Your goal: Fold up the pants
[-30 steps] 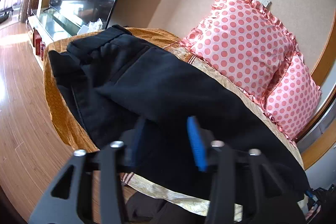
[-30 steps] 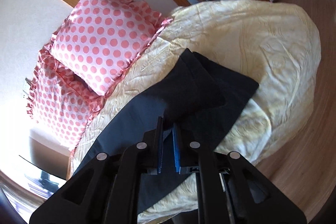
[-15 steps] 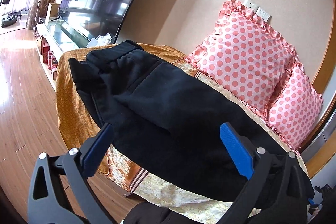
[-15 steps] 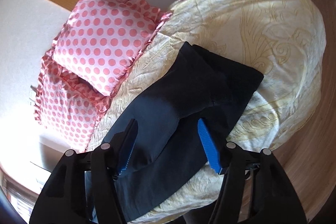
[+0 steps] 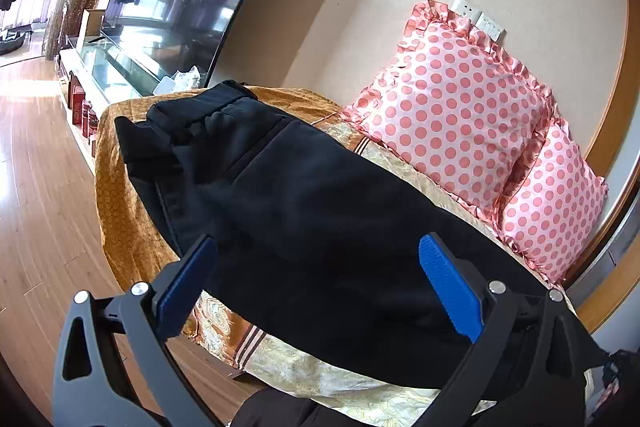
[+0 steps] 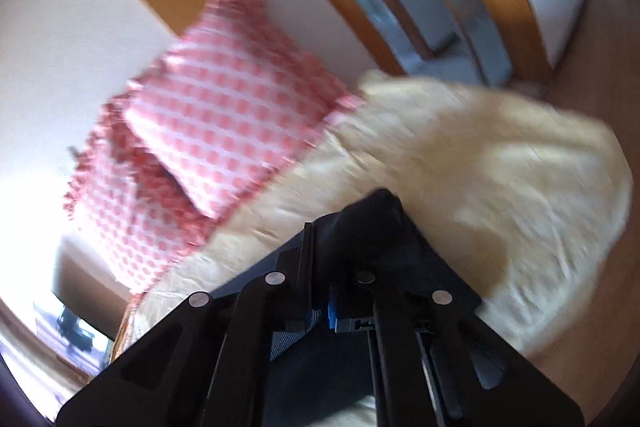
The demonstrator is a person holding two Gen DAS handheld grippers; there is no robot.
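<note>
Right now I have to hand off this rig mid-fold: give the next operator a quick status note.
Left gripper: open, hovering over the middle of the pants, holding nothing.
Right gripper: shut on the pants' leg end; the view is motion-blurred.
The black pants lie lengthwise on the gold bedspread, waistband at the far end, pink dotted pillows beside.
Done: leg end gripped.
Left: probably carry it toward the waistband, then tidy the fold.
</note>
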